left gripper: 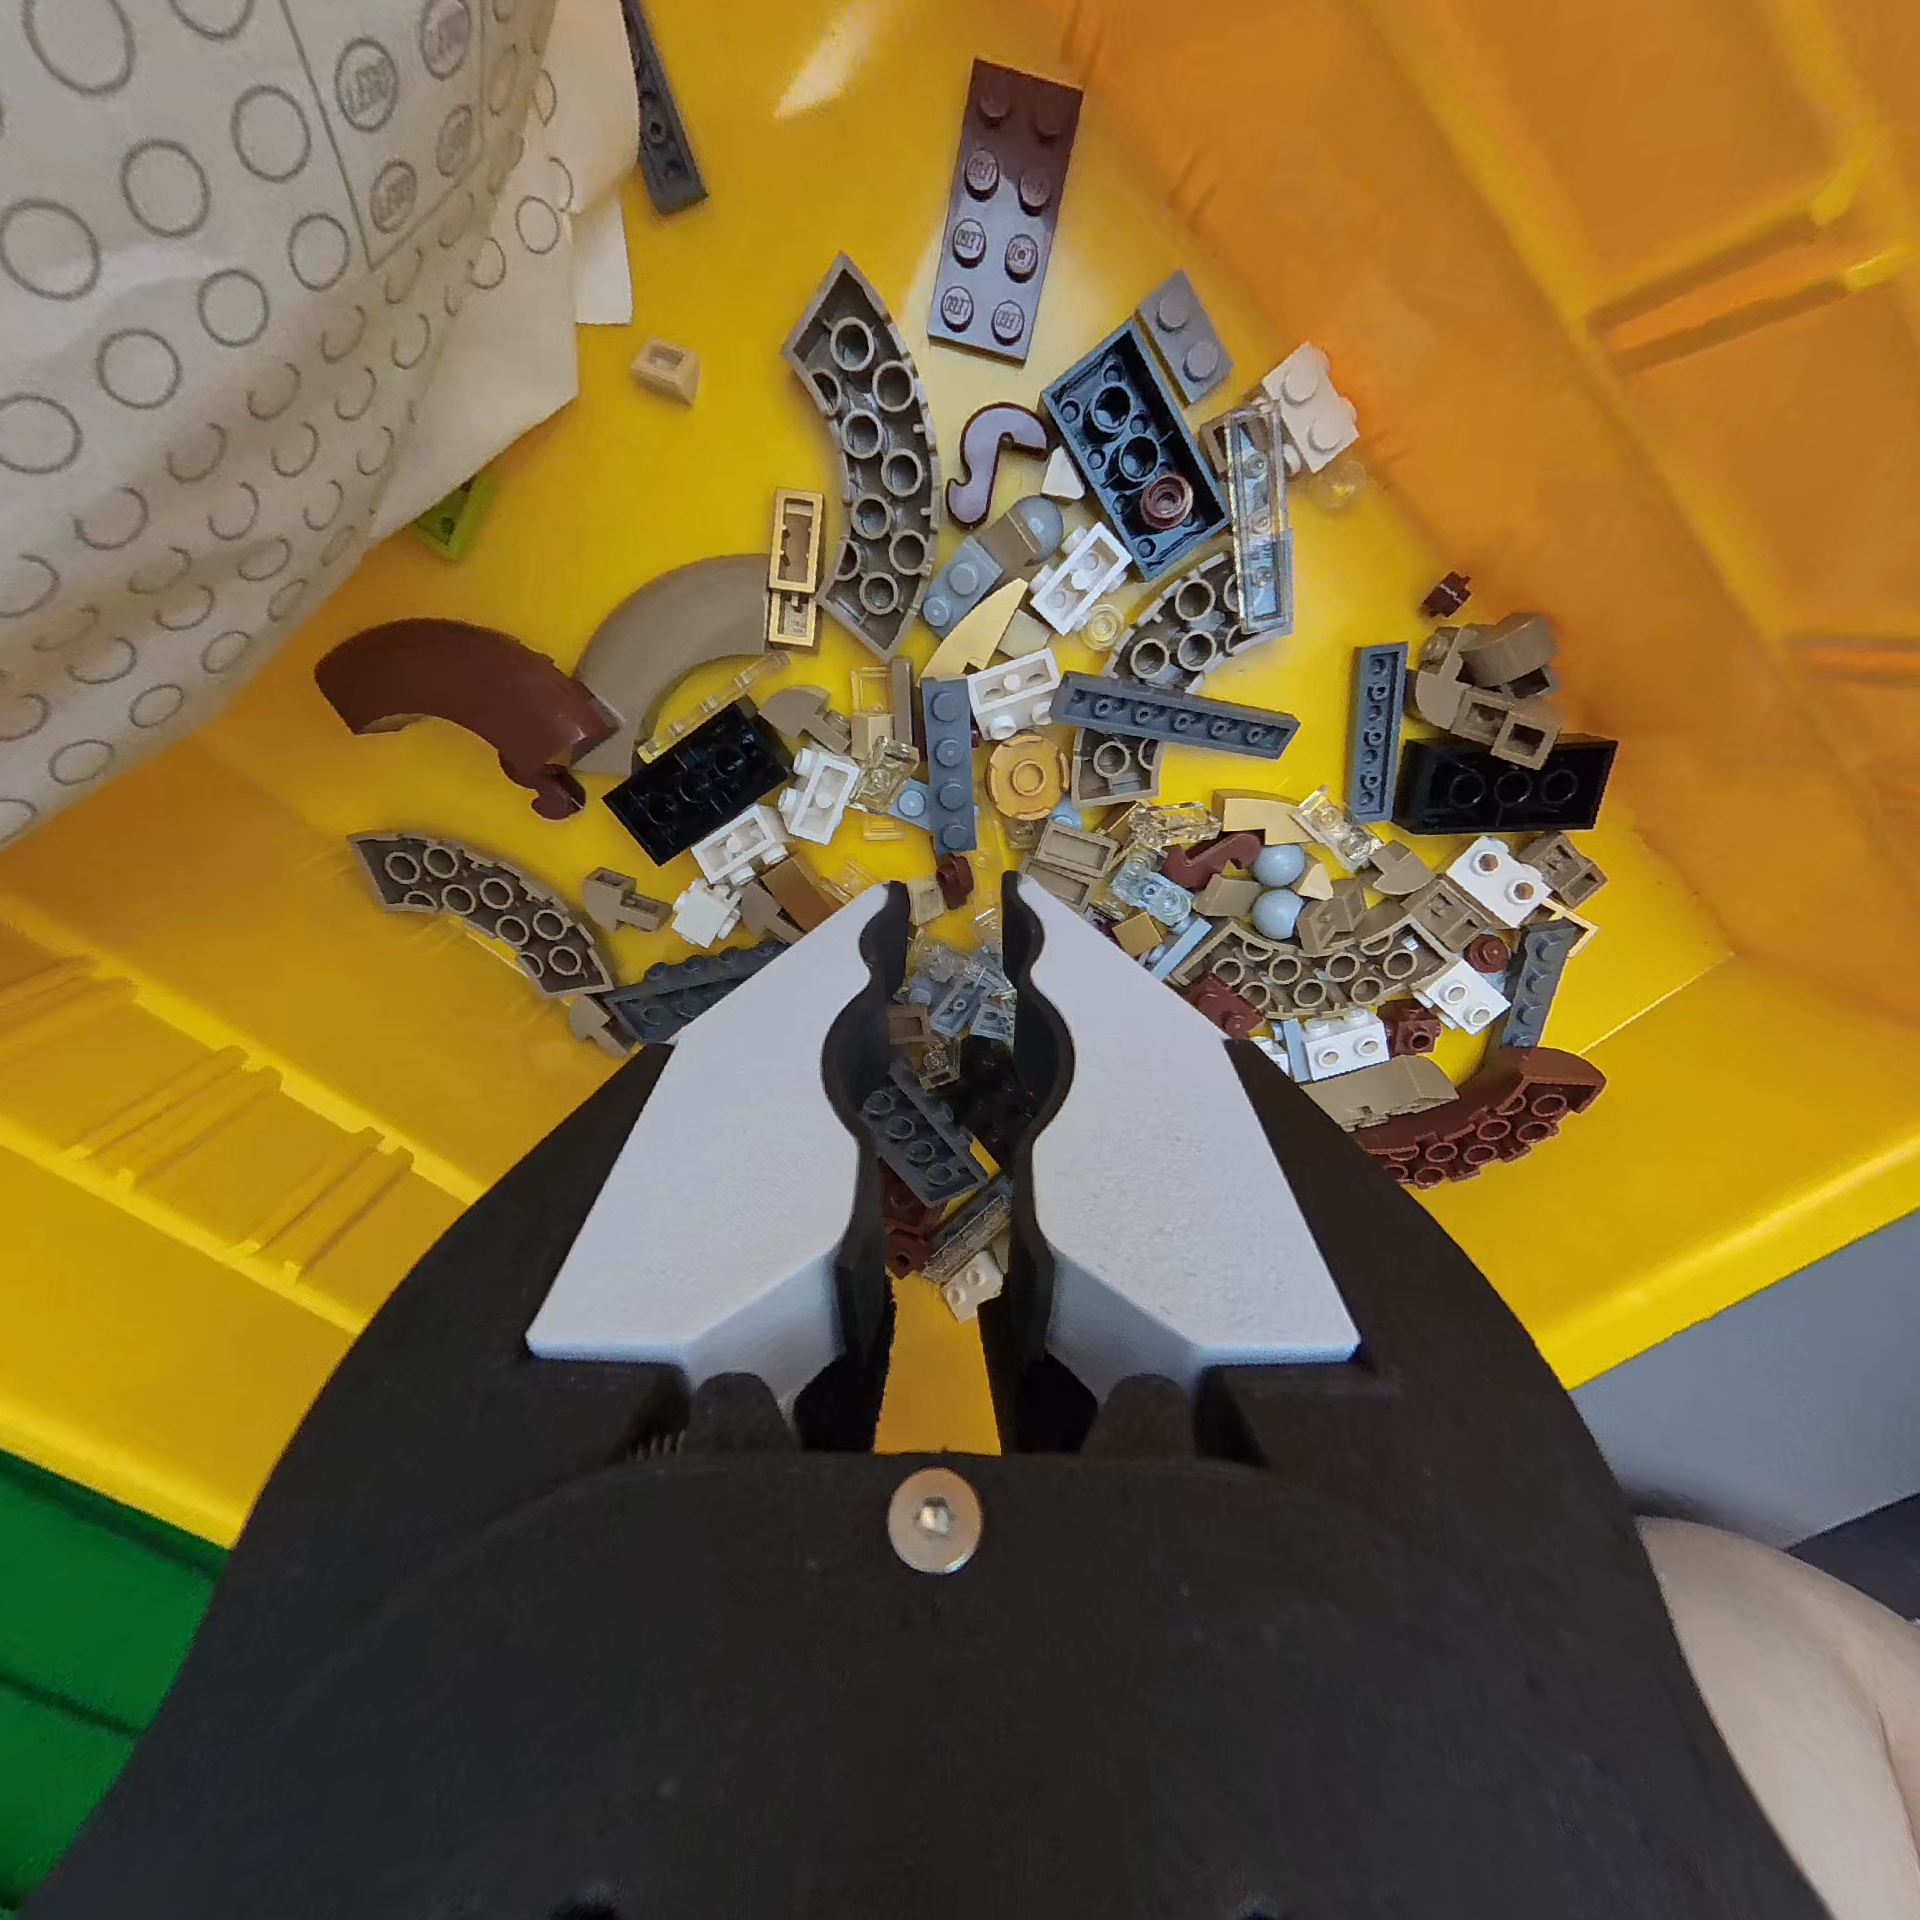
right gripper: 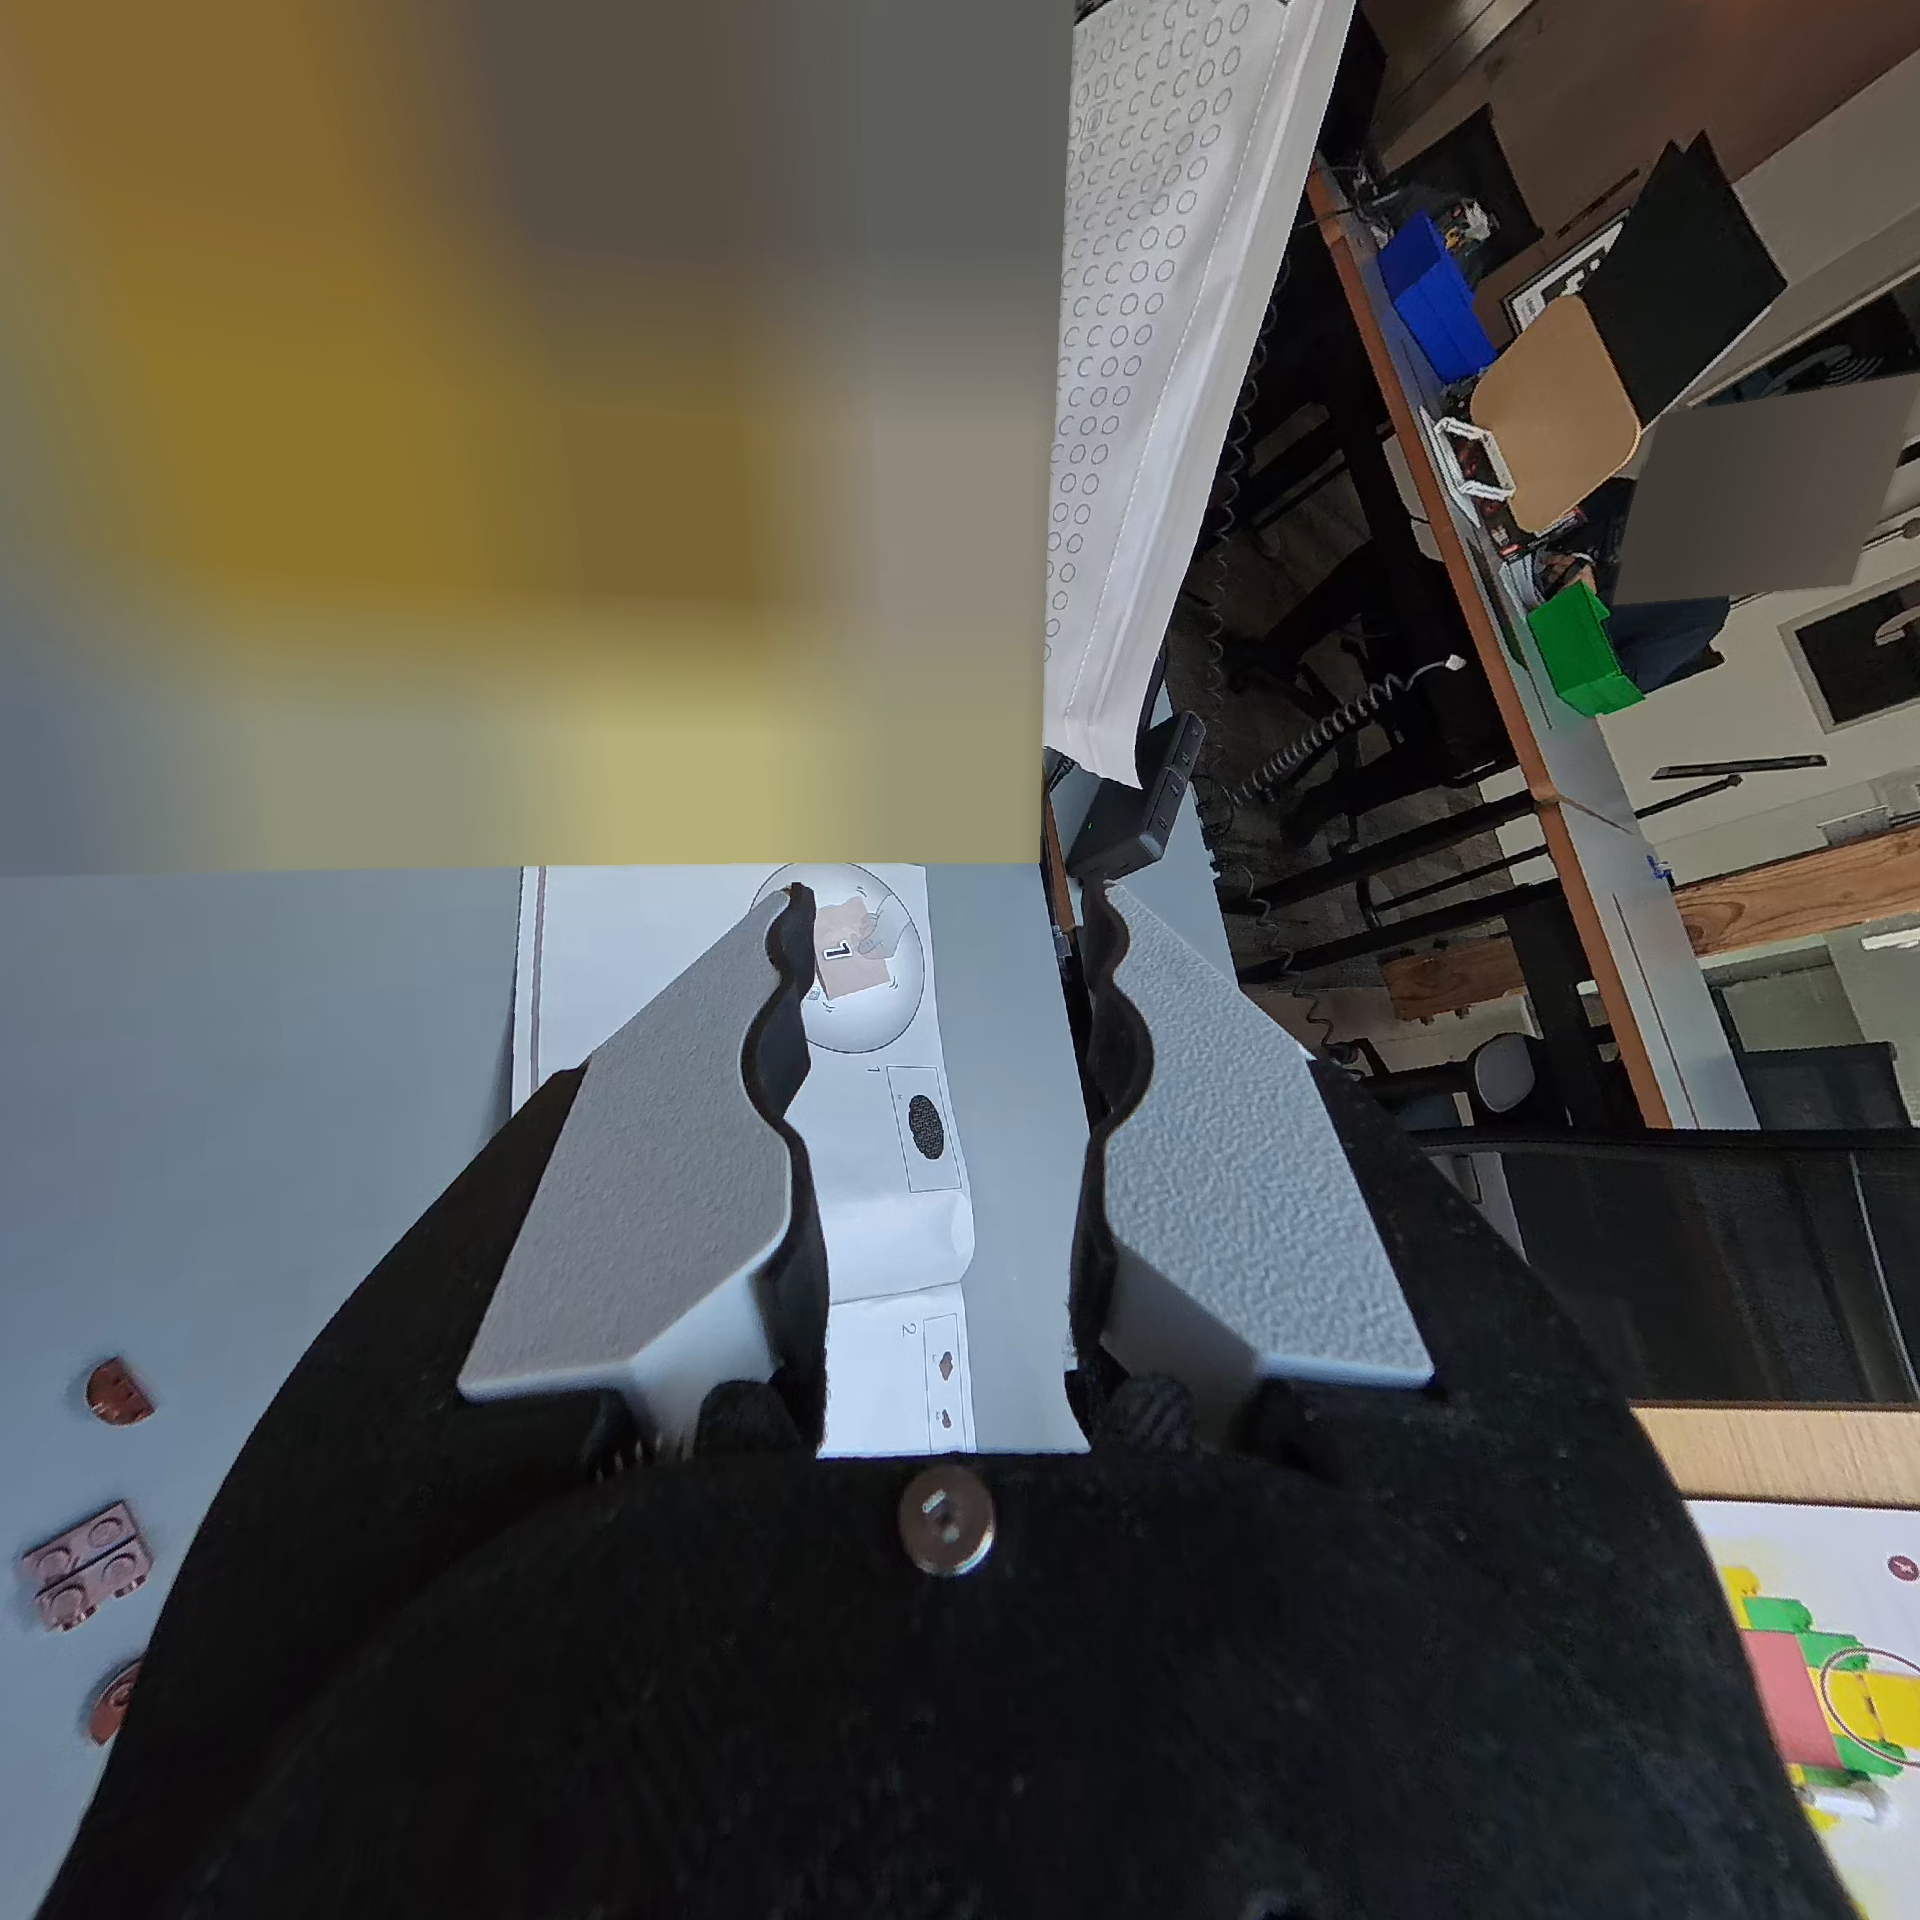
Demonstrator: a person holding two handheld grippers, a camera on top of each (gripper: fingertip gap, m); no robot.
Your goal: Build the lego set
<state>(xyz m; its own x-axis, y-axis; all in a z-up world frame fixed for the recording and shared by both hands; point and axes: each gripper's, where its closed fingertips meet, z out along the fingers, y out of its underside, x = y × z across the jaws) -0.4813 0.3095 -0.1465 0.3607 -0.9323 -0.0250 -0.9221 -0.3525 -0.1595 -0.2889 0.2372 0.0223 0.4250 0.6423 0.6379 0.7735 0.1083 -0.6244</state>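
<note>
A yellow bin (left gripper: 1455,312) holds a pile of loose lego pieces (left gripper: 1143,727) in grey, tan, brown, black, white and clear. A brown 2x4 plate (left gripper: 1006,208) lies at the far side and a black brick (left gripper: 1507,784) at the right. My left gripper (left gripper: 958,899) hangs over the pile's near part with its jaws only a narrow gap apart and nothing held. My right gripper (right gripper: 945,914) is open and empty above an instruction booklet (right gripper: 644,956) on the grey table (right gripper: 260,1143). Three small reddish-brown pieces (right gripper: 88,1564) lie on the table to its left.
A white printed paper bag (left gripper: 208,312) leans into the bin's left side and also shows in the right wrist view (right gripper: 1153,364). The table's edge runs just right of the right gripper. A printed sheet with a coloured model picture (right gripper: 1808,1683) lies at bottom right. Tip to tip, the grippers are about 25 cm apart. The black brick (left gripper: 1507,784) is about 9 cm from my left fingertips. The right gripper is farther from the brown 2x4 plate (left gripper: 1006,208), some 20 cm, than the left, some 10 cm.
</note>
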